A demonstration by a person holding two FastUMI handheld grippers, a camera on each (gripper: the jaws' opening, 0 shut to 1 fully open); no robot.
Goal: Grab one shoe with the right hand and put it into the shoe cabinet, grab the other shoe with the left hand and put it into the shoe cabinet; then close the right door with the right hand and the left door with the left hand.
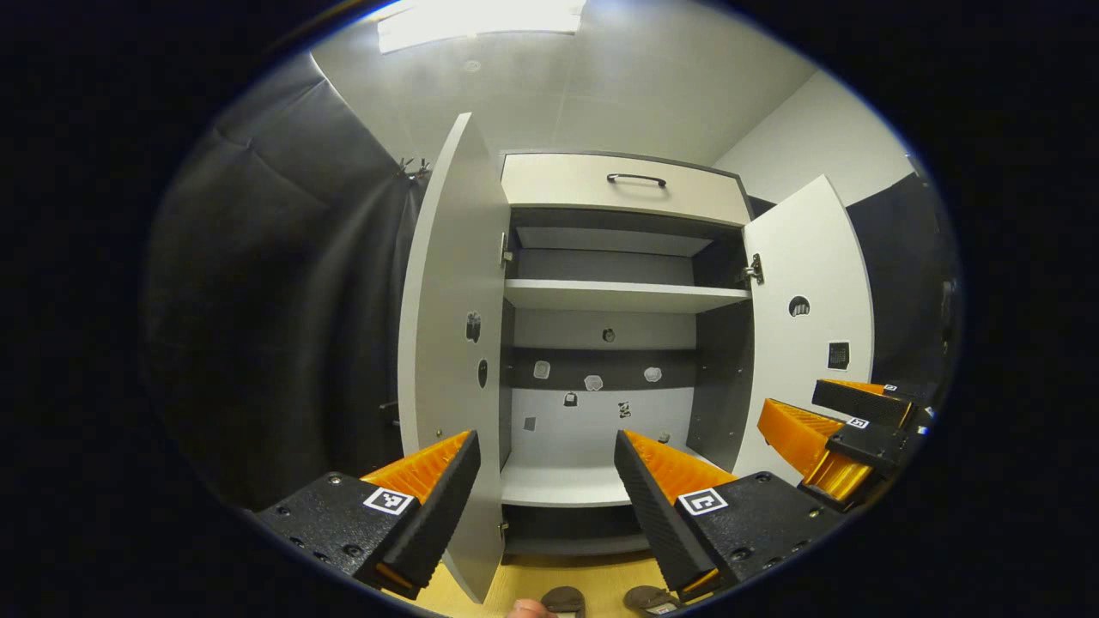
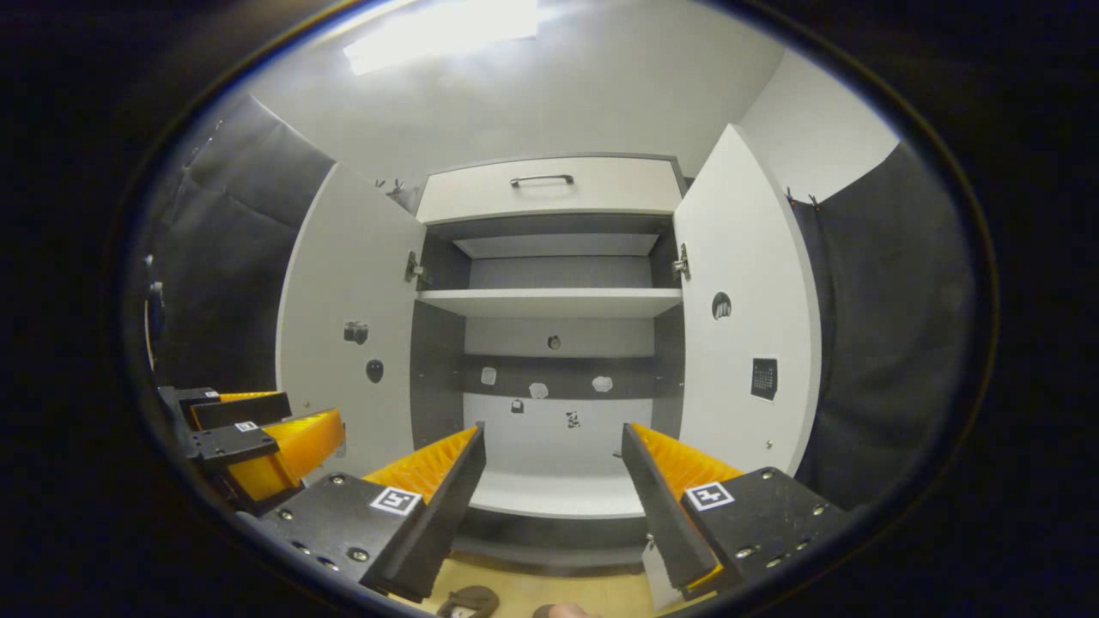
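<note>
At the bottom edge of both views, below our two tools — the left tool (image 1: 545,493) and right tool (image 2: 554,489), both spread apart and empty — the shoes (image 1: 601,599) lie on the floor before the open shoe cabinet (image 1: 618,296), so we must reach down.

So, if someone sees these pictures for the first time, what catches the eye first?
First the shoe cabinet straight ahead, with its left door and right door swung wide and its shelves bare. Next the open jaws of each gripper low in its own view, and the brown shoes on the floor below.
</note>
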